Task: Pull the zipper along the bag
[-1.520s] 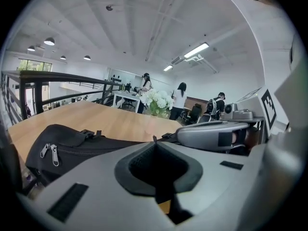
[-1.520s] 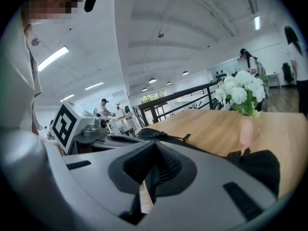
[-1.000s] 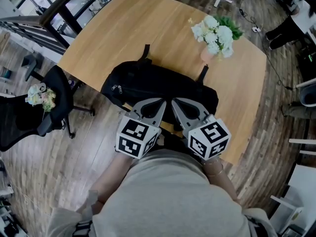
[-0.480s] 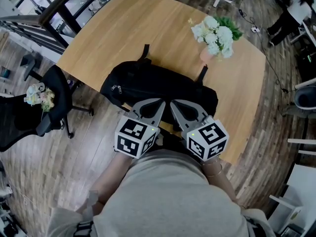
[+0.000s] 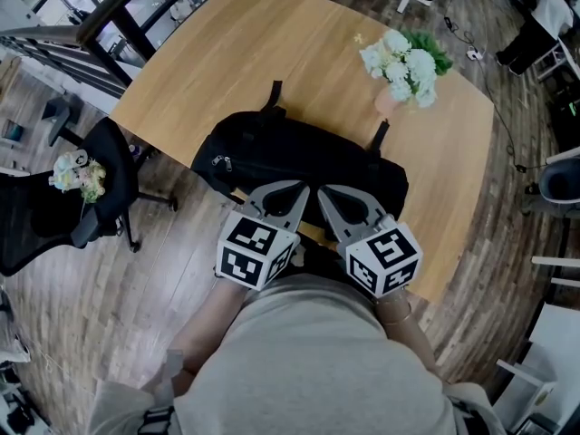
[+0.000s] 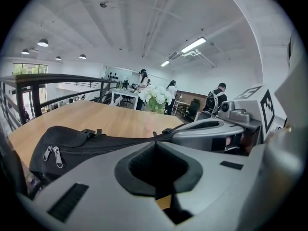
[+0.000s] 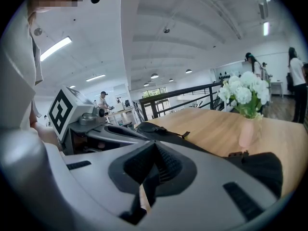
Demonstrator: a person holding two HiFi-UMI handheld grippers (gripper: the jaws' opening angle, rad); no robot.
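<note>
1. First, the large light-brown wooden table (image 5: 236, 43) takes up most of the head view; its near edge is just in front of the person.
2. The black fabric bag (image 5: 299, 157) lies lengthwise on the table's near part, with two straps pointing to the far side.
3. A black office chair (image 5: 113, 157) stands on the floor beside the table's left corner, apart from the bag.
4. The left gripper (image 6: 155, 144) and the right gripper (image 7: 154, 146) are side by side over the bag's near edge. Each has its jaws pressed together with nothing between them.
5. The white flowers in a pink vase (image 5: 403, 62) stand behind the bag's right end, not touching it.
6. The small metal zipper pulls (image 6: 52, 154) hang at the bag's left end, to the left of both grippers.
</note>
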